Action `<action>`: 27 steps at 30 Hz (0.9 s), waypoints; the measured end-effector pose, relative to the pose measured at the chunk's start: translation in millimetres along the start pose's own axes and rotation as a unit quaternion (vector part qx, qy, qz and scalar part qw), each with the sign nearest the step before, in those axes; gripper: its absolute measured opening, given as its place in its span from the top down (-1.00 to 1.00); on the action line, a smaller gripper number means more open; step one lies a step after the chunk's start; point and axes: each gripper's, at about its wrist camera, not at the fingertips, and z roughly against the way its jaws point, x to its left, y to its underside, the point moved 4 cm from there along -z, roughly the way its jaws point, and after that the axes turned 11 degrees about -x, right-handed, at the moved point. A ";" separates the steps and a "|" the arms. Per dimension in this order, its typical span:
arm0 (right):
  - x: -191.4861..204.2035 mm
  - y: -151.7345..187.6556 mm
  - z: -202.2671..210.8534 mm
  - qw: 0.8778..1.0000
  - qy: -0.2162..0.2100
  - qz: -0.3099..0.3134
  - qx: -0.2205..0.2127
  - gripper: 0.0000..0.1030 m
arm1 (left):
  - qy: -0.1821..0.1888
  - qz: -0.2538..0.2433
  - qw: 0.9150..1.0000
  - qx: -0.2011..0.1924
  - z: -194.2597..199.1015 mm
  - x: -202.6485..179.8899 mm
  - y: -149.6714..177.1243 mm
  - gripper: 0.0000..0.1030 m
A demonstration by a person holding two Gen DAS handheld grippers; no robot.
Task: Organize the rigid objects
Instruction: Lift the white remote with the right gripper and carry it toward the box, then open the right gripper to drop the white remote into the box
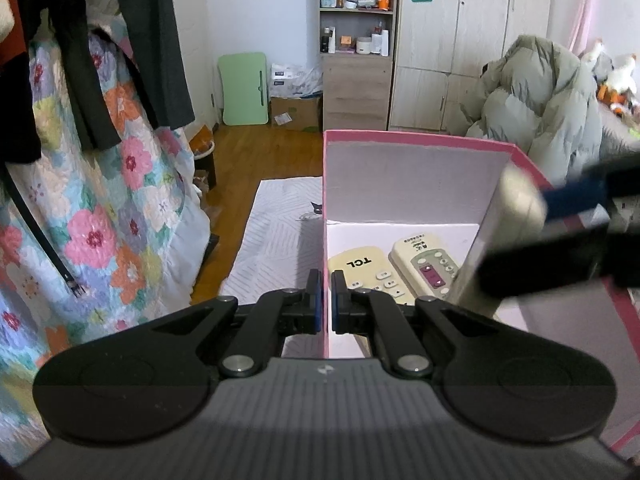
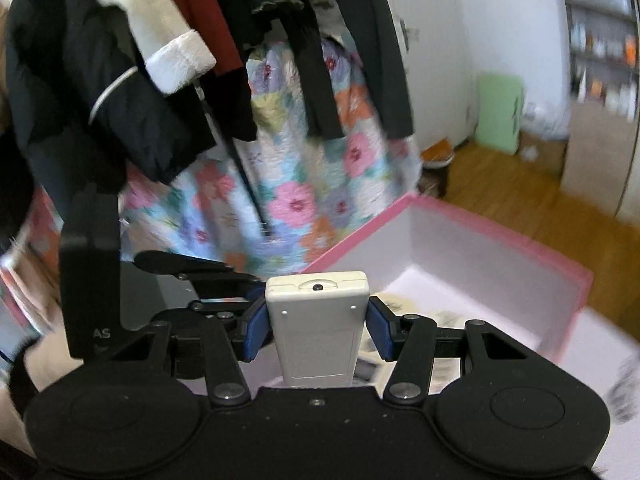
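Note:
A pink box point(image 1: 400, 176) with white inner walls lies open in the left wrist view. Two cream remotes lie on its floor, a TCL one point(image 1: 362, 266) and one with purple buttons point(image 1: 424, 264). My left gripper point(image 1: 327, 300) is shut on the box's thin left wall. My right gripper point(image 2: 318, 330) is shut on a white remote point(image 2: 316, 320), held back side up near the box point(image 2: 480, 252). Seen from the left wrist, that gripper point(image 1: 516, 240) and its remote point(image 1: 520, 196) are blurred over the box's right wall.
Dark clothes point(image 2: 120, 100) and a floral quilt point(image 1: 100, 200) hang to the left. A white mat point(image 1: 276, 232) lies on the wooden floor point(image 1: 260, 152). A shelf unit point(image 1: 356, 40), a wardrobe point(image 1: 460, 40) and a grey-green puffer coat point(image 1: 540, 96) stand behind the box.

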 end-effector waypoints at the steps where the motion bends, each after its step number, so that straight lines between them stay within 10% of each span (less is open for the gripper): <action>1: -1.6 7.4 -0.6 1.000 -0.002 -0.006 0.000 -0.12 | 0.001 0.005 1.000 0.002 0.0 1.6 0.9 0.94; 27: 0.0 51.8 4.0 0.989 -0.032 0.076 0.125 -0.12 | 0.006 0.002 1.000 0.000 0.2 2.5 2.6 0.93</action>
